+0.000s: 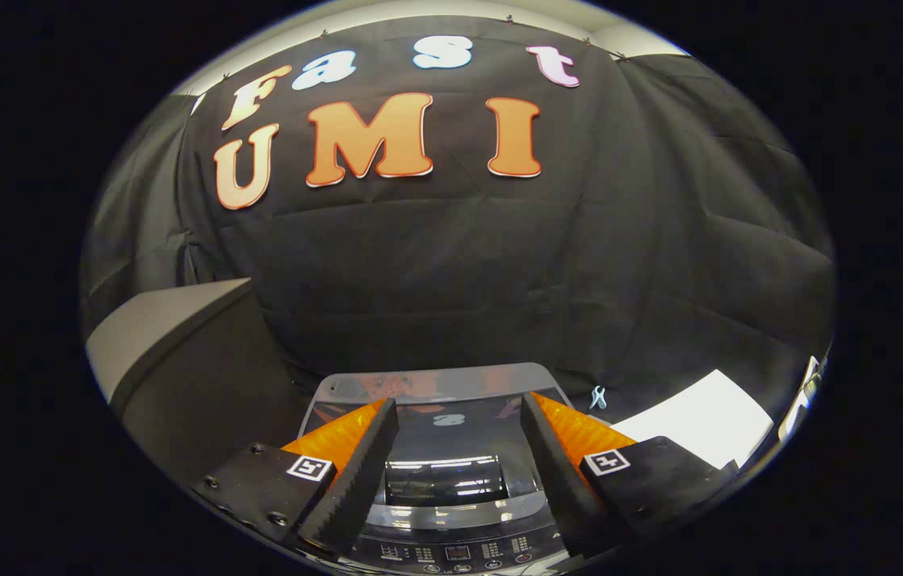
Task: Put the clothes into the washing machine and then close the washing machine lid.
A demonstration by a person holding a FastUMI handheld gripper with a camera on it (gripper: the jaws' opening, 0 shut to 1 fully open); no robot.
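While I hold the gripper [459, 408] above the washing machine [451, 552], its fingers [355, 472] are spread wide with nothing between them but the machine's top. The lid [443, 456] lies flat, and I judge it already closed: its dark glass panel mirrors the ceiling lights and I see no open drum. It sits directly ahead of and below the fingers, framed between them, with its long side running across my line of approach. The control panel [459, 554] is at the machine's near edge, just under the fingertips.

No clothes are in sight, so I can't tell whether they are inside; with the lid down I would judge the task at or near its end.

Left of the washing machine stands a dark cabinet [179, 376], close alongside, so little room that way. Right of the machine lies a white sheet [707, 420], with a small clip [598, 397] near the machine's back corner. Behind it hangs the booth wall, so the free room is upward and toward me.
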